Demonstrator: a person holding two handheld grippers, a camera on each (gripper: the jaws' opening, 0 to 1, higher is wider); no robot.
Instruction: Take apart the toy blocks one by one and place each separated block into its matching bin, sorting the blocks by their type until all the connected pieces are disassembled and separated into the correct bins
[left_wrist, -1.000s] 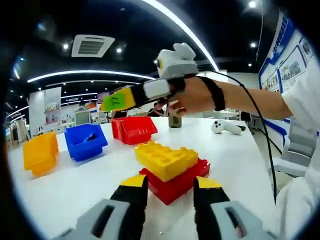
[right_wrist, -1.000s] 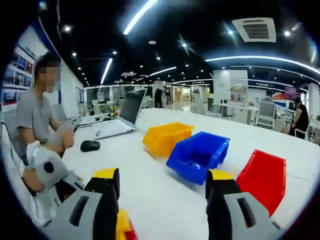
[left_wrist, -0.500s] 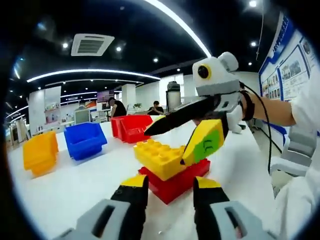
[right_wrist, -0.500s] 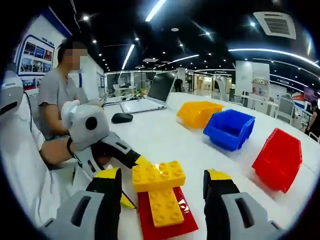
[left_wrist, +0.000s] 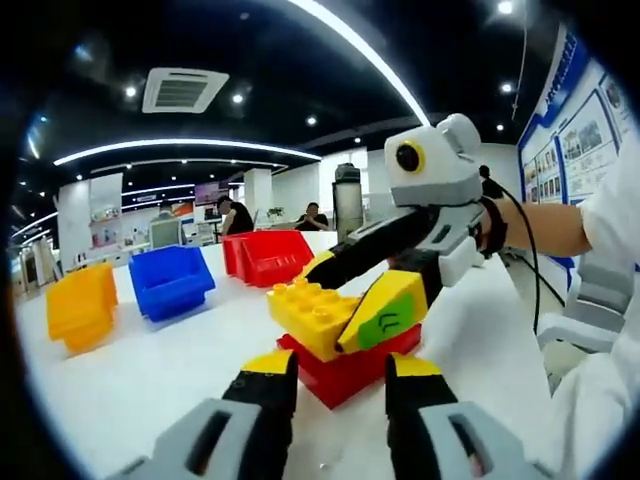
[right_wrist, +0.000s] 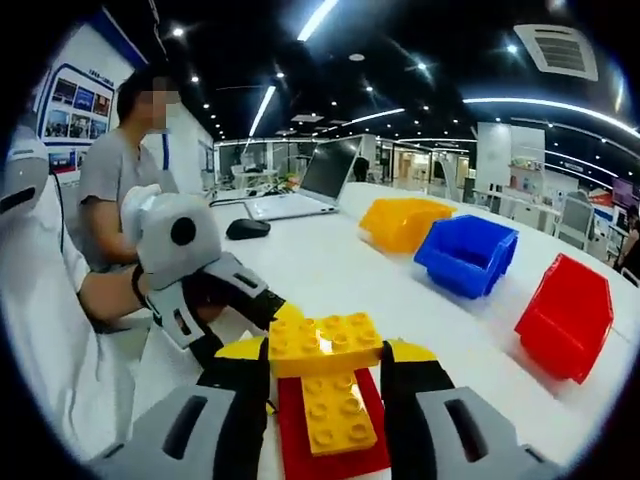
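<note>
R gripper (right_wrist: 325, 365) now grips yellow block (right_wrist: 322, 343).

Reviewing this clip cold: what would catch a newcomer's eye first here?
The stacked toy blocks on the white table: a yellow block on a red block, with the right gripper straddling the yellow one and the left gripper open just before the stack. Behind them stand three bins in a row: the yellow bin, blue bin and red bin.
</note>
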